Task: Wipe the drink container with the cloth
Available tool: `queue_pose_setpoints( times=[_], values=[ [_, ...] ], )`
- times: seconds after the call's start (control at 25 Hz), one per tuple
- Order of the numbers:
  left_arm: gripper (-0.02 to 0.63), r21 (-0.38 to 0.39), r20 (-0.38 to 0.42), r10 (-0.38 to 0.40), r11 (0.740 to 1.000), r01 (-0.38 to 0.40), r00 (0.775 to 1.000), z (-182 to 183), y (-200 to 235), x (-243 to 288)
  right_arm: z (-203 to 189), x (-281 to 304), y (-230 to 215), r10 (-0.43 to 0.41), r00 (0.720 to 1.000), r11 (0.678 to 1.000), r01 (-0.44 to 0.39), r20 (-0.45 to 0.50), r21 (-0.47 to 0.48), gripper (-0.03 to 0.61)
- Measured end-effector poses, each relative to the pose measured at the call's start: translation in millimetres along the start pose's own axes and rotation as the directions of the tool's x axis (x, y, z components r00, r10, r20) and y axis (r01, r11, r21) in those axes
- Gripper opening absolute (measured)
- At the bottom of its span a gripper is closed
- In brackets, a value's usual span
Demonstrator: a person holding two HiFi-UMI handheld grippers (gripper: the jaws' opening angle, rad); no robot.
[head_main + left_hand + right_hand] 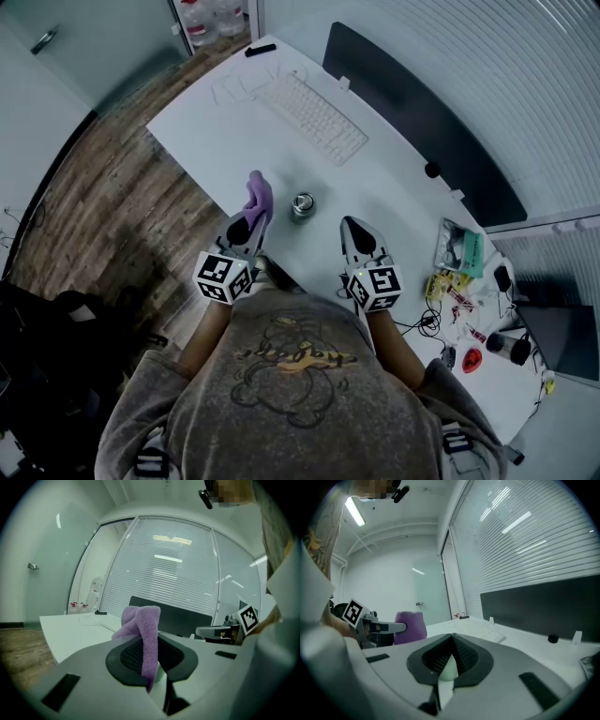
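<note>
A small metal drink can (302, 205) stands upright on the white desk (216, 131), in front of me and between the two grippers. My left gripper (251, 223) sits just left of the can and is shut on a purple cloth (260, 194), which sticks up past its tips. In the left gripper view the cloth (143, 630) hangs down between the pads of that gripper (152, 660). My right gripper (352, 225) is just right of the can, apart from it. Its jaws (452, 656) are shut with nothing held. The cloth (411, 626) also shows in the right gripper view.
A white keyboard (312, 117) lies farther back on the desk, before a dark panel (422, 122). Packets (459, 248), cables and a red item (472, 360) crowd the desk's right end. The left desk edge drops to wooden floor (112, 187).
</note>
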State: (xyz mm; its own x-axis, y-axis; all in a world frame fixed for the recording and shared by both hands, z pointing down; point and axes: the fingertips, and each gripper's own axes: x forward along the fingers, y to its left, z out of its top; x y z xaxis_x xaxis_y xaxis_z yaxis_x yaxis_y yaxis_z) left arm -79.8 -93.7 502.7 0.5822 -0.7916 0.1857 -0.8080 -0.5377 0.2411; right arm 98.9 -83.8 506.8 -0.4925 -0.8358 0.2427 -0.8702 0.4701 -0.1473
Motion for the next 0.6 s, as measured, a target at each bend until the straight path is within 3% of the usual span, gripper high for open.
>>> queue_pose_setpoints(
  times=[0.6],
  values=[
    [0.052, -0.01, 0.008, 0.006, 1.0, -0.006, 1.0, 9.9, 1.7, 0.6, 3.8, 2.0, -7.3, -0.034, 0.999, 0.999, 0.034, 0.008, -0.003, -0.002]
  ],
)
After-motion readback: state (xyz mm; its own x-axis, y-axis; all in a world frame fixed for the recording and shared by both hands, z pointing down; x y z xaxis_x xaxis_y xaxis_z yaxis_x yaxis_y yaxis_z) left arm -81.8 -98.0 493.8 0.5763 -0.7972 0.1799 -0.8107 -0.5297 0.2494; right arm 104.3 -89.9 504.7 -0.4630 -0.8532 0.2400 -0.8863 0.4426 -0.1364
